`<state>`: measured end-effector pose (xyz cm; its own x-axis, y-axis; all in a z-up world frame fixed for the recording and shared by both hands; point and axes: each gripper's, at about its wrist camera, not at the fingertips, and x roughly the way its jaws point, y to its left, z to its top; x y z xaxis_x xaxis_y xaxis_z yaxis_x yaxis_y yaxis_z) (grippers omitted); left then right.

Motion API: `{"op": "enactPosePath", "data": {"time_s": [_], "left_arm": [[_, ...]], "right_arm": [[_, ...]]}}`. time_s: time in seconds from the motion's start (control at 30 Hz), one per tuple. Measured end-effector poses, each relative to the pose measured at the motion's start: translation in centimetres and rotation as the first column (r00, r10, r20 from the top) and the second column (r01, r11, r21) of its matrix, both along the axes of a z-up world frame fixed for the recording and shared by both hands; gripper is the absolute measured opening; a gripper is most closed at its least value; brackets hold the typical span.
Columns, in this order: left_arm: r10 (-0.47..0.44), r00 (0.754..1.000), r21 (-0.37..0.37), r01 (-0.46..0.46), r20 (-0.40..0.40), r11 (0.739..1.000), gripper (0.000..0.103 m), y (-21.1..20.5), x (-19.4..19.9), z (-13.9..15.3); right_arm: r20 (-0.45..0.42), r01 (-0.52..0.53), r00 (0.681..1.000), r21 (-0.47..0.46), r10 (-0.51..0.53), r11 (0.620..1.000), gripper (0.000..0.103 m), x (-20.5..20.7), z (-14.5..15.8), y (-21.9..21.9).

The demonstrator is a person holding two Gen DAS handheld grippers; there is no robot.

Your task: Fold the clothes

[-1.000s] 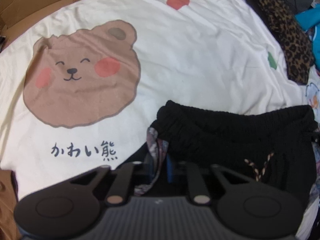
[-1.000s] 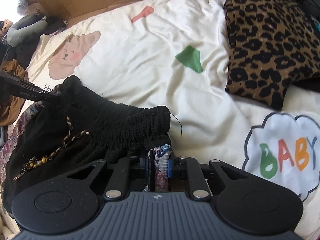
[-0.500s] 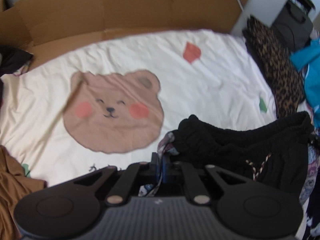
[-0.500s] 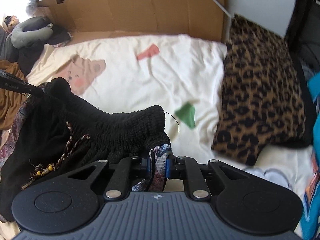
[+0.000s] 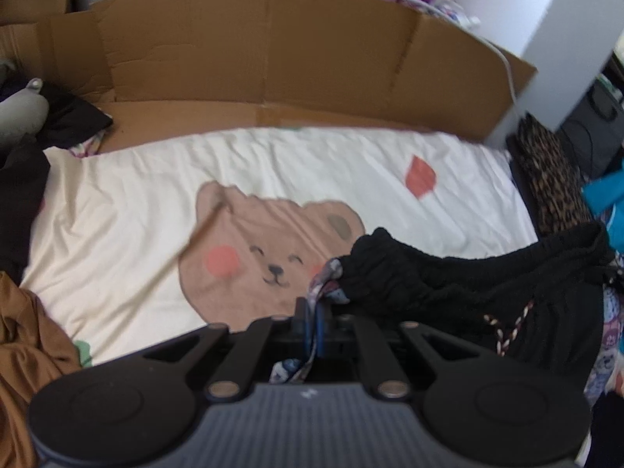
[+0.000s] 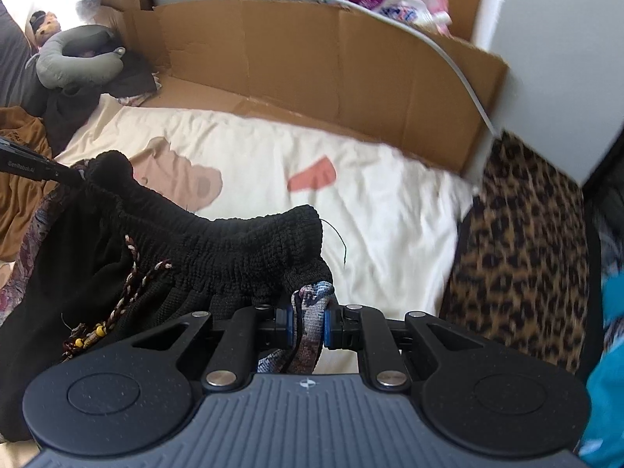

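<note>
Black garment held up between two grippers over the bed.
Left wrist view: the left gripper is clamped on the garment, which stretches right above the bear sheet. Right wrist view: the right gripper pinches the garment's near corner; leopard-print fabric lies right.

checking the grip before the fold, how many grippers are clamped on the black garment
2: the left gripper pinches the garment at one end of its waistband, the right gripper at the other end. Both hold patterned fabric beside the black knit.
</note>
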<state>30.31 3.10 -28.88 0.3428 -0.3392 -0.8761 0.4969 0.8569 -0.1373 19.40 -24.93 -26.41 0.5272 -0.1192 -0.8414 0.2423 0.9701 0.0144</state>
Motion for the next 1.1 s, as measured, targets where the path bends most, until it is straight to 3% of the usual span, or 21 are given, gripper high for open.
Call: {"op": "enactPosePath", "data": {"time_s": [0.4, 0.57, 1.1], "left_arm": [[0.100, 0.994, 0.033, -0.101, 0.041, 0.994, 0.003, 1.4, 7.7, -2.1], [0.133, 0.991, 0.040, -0.134, 0.035, 0.990, 0.003, 2.1, 9.7, -3.6], [0.183, 0.979, 0.097, -0.191, 0.092, 0.977, 0.003, 0.9, 16.4, -4.3]], "right_arm": [[-0.048, -0.070, 0.997, -0.036, 0.068, 0.997, 0.012, 11.0, -2.7, -1.8], [-0.049, -0.086, 0.995, -0.039, 0.084, 0.996, 0.012, 14.3, -3.5, -2.0], [-0.076, -0.098, 0.993, -0.134, 0.088, 0.986, 0.012, 22.8, -4.7, -2.7]]}}
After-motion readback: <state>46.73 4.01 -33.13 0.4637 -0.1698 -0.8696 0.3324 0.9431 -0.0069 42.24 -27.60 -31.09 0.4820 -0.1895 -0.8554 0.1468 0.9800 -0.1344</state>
